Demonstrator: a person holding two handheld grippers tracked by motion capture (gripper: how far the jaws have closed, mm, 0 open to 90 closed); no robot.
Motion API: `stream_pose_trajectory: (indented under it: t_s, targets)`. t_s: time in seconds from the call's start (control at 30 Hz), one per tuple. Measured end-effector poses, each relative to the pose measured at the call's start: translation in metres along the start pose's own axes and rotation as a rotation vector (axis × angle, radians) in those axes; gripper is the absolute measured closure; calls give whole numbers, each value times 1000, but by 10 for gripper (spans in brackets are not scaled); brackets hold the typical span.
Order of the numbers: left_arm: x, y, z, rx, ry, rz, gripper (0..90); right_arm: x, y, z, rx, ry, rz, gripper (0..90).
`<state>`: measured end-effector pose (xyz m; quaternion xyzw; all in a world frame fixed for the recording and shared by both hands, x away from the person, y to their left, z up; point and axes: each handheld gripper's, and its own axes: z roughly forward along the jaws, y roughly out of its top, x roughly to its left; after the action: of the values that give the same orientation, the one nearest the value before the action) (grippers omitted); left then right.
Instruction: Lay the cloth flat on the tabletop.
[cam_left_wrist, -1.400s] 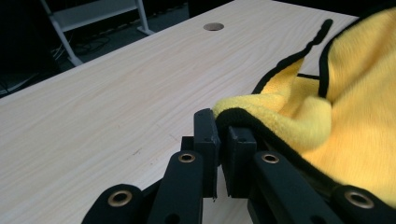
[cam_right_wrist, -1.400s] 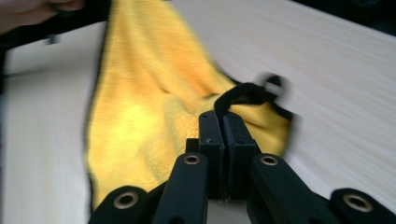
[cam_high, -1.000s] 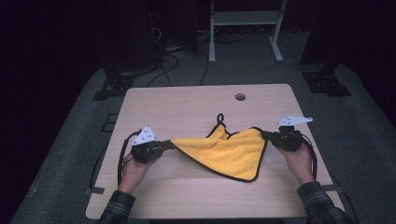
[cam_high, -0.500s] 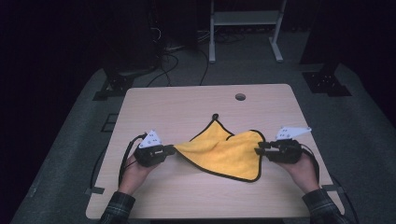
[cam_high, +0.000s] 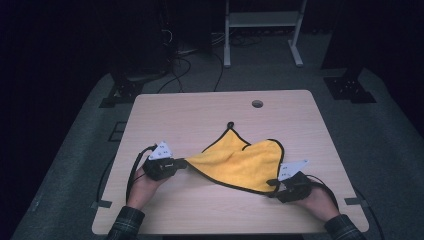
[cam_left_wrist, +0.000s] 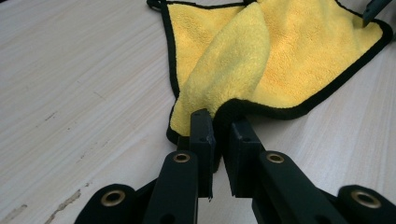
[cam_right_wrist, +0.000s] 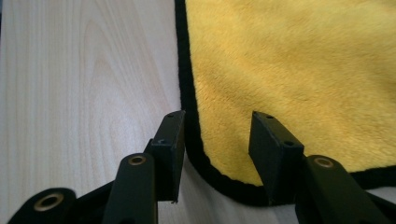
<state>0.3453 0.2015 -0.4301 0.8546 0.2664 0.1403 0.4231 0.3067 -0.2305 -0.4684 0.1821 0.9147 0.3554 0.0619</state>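
Observation:
A yellow cloth (cam_high: 240, 162) with a black hem lies partly folded on the wooden table (cam_high: 200, 115), its hanging loop (cam_high: 230, 124) pointing to the far side. My left gripper (cam_high: 182, 162) is shut on the cloth's left corner; in the left gripper view the jaws pinch the hemmed corner (cam_left_wrist: 233, 108), and the left gripper (cam_left_wrist: 219, 135) rests low over the table. At the cloth's near right corner sits my right gripper (cam_high: 272, 186). Its jaws have just been opening. In the right gripper view the cloth (cam_right_wrist: 289, 60) lies flat between the spread jaws of the right gripper (cam_right_wrist: 217, 135), untouched by either pad.
A round cable hole (cam_high: 257, 104) sits near the table's far edge. Bare wood stretches along the far and left sides. Beyond the table, in the dark, are a white metal frame (cam_high: 260, 20) and cables on the floor.
The right gripper has come toward the person with the cloth's right corner, then its jaws spread and let go of it. The left gripper has stayed put, gripping its corner.

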Motion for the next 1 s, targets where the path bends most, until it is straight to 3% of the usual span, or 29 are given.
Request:
stream_pose_trajectory:
  t_s: [0.1,0.2,0.37,0.5,0.73,1.0]
  targets:
    - [1,-1,0,1,-3,-14,839,4,-1,2,12,-23,-36,637]
    - [3,-2,1,3,-9,-32,847,3,0,1,22,-29,-24,818]
    - [4,-1,-2,-10,-6,-37,848,-5,1,-5,13,-21,29,852]
    - [4,2,-5,-27,-11,-39,848,-17,7,-29,-104,-51,96,856]
    - [5,4,-6,-43,-28,-51,851,-33,16,-58,-230,-112,155,857]
    - [10,17,-6,-85,-25,-79,858,-45,26,-68,-262,-172,190,859]
